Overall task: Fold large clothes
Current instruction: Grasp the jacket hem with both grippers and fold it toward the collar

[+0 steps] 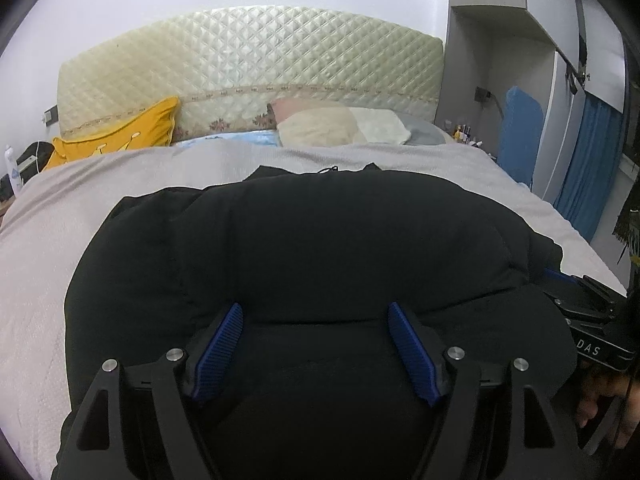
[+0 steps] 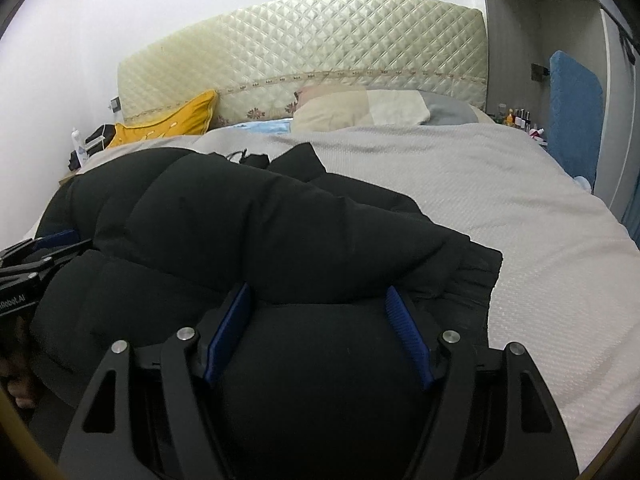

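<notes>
Black puffer jacket point(image 1: 312, 240) bulging between both spread-fingered hand-held grippers point(image 1: 316, 344) point(image 2: 318, 328); unclamped

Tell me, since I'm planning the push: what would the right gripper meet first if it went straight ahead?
Most likely the folded bulge of the black puffer jacket, right in front of the open right gripper; depth is hard to judge.

A puffy black jacket point(image 1: 304, 248) fills the middle, lying on a grey bedspread point(image 1: 48, 248). The left gripper point(image 1: 316, 320) sits at 6 o'clock, its blue pads point(image 1: 224, 344) spread wide with jacket bulging between them. The right gripper point(image 1: 592, 320) shows at 4 o'clock. A yellow pillow point(image 1: 120, 132) lies at 10 o'clock
</notes>
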Available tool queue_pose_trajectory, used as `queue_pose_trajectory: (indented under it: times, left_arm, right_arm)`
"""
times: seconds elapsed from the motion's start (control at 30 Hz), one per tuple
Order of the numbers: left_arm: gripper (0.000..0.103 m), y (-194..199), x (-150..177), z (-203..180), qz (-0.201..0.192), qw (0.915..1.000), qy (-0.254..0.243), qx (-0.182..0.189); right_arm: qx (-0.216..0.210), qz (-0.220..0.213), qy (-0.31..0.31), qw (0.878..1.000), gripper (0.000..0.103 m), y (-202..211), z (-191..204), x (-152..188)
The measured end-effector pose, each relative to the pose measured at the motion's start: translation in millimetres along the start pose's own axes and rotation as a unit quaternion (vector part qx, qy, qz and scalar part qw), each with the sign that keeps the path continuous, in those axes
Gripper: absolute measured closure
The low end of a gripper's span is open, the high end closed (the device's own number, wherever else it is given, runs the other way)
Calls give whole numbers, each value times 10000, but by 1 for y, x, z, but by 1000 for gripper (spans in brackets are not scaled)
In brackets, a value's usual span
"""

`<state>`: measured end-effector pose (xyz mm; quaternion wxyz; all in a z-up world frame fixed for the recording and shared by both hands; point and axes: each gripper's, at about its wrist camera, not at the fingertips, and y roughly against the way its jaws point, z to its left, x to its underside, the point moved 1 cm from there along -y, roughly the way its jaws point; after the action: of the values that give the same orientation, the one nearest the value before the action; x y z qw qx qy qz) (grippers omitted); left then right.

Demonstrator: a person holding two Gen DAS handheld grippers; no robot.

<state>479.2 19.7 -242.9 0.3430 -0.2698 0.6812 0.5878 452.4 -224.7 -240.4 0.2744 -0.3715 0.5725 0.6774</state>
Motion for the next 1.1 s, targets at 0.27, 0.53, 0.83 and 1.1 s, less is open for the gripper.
queue_pose_trajectory:
  times: [0.27,0.53,0.83,1.1]
  left_arm:
    - [29,52,-7,3,-47,9994,300,-180]
    - [28,173,-13,6,-416,9962,755,-120]
    - [9,295,9,-12,-718,9959,553,27]
    - [8,342,65,-34,-661,9978,41,-35]
  right_arm:
    - [-128,200,-220,9995,32,37,-2,-5]
    - [-198,-324,-167,9991,32,152,15,-14]
    - [-170,-873,141,9959,32,285,50,12]
    - [-162,-952,230,9951,31,344,57,61]
